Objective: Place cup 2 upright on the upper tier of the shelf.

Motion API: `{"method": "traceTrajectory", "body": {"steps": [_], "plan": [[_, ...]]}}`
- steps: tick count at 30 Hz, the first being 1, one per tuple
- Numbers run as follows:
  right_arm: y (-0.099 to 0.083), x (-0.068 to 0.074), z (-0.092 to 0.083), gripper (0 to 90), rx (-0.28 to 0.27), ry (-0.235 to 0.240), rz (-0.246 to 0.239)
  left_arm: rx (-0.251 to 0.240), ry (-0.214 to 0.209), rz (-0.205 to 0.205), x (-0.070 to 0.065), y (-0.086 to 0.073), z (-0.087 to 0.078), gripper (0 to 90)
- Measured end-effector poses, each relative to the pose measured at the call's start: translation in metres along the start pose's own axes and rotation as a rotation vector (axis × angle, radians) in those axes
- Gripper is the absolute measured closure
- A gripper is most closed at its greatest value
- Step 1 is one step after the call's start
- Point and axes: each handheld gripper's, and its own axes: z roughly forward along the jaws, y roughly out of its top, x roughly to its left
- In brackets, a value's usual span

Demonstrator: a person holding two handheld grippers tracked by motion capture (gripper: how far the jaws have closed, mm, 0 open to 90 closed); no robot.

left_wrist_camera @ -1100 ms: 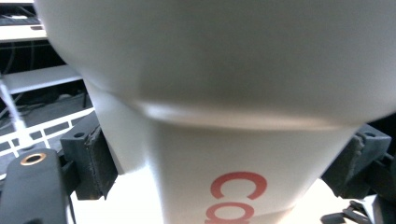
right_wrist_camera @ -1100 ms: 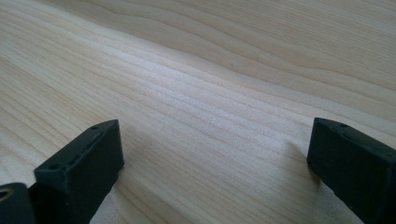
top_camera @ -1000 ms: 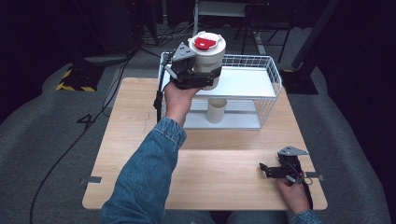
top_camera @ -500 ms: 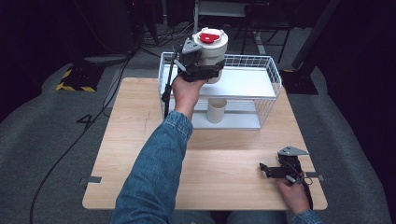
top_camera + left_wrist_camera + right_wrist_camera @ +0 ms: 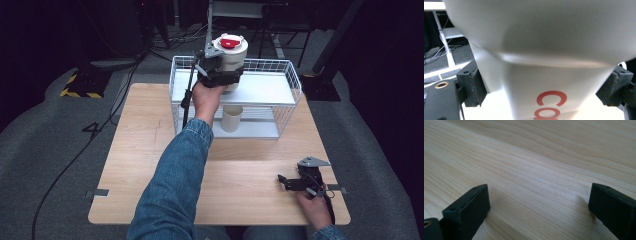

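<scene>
A white container (image 5: 232,56) with a red lid is held upright above the white upper shelf (image 5: 265,90) of a wire rack (image 5: 295,76). My left gripper (image 5: 224,79) is shut on its lower body. In the left gripper view both black pads (image 5: 475,85) press against the sides of the container (image 5: 554,65), which carries red lettering. My right gripper (image 5: 283,182) rests on the wooden table (image 5: 150,150) near the front right corner. It is open, and in the right gripper view only bare wood lies between the jaws of the right gripper (image 5: 539,207).
A pale cylindrical cup (image 5: 232,118) stands on the rack's lower level, under the shelf. Cables (image 5: 100,135) trail over the grey floor to the left of the table. Dark stands and equipment sit behind the rack.
My left gripper has carried the container a little to the right and farther over the rack's upper shelf. The right gripper has stayed in place.
</scene>
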Motion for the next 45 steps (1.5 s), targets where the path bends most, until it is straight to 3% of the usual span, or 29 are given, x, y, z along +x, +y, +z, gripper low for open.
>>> {"method": "traceTrajectory", "body": {"steps": [6, 17, 23, 37, 45], "plan": [[0.0, 0.0, 0.0, 3.7, 0.0, 0.0, -0.002, 0.005, 0.011, -0.013, 0.0, -0.007, 0.005, 14.6], [0.0, 0.0, 0.0, 3.7, -0.001, 0.0, -0.001, 0.028, 0.01, 0.009, -0.007, -0.011, 0.011, 14.6], [0.0, 0.0, 0.0, 3.7, -0.001, 0.0, -0.002, 0.025, 0.016, -0.007, -0.007, -0.015, 0.014, 14.6], [0.0, 0.0, 0.0, 3.7, 0.0, 0.0, -0.002, 0.012, 0.032, 0.05, -0.012, -0.02, 0.013, 14.4], [0.0, 0.0, 0.0, 3.7, 0.0, 0.0, -0.002, 0.007, 0.03, 0.037, -0.012, -0.021, 0.014, 13.6]]}}
